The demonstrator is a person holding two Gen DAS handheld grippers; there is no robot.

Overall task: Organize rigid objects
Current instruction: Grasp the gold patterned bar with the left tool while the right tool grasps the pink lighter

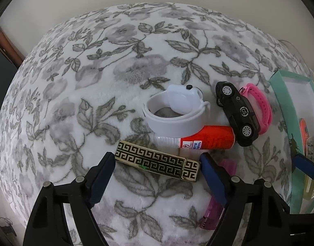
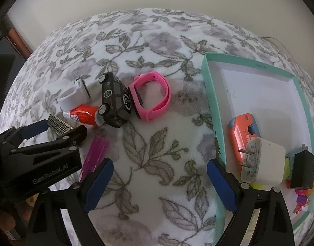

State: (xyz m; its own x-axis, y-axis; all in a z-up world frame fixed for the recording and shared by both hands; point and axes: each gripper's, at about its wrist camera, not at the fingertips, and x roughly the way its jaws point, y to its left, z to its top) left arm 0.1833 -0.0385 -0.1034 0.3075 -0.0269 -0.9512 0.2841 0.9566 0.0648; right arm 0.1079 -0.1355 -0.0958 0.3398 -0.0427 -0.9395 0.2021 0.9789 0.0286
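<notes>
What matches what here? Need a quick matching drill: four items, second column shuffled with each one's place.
Things:
1. white charger
2. toy car
3. patterned bar
4. pink watch

Places:
A. between the left gripper's open fingers
B. inside the teal box
C. on the blanket, right of the toy car in the right wrist view
D. tipped on its side by the red tube

Pairs: 1-B, 2-D, 3-A, 4-C

Bed surface: floral fleece blanket (image 2: 157,143), grey and mauve on white. Lying directly on it, grouped toward the left side: white watch (image 1: 177,110), black toy car (image 1: 236,112), pink watch band (image 2: 150,96), red glue tube (image 1: 206,138), gold-and-black patterned bar (image 1: 157,161), translucent magenta piece (image 2: 95,153). Toward the right edge: teal box lid (image 2: 210,86).
</notes>
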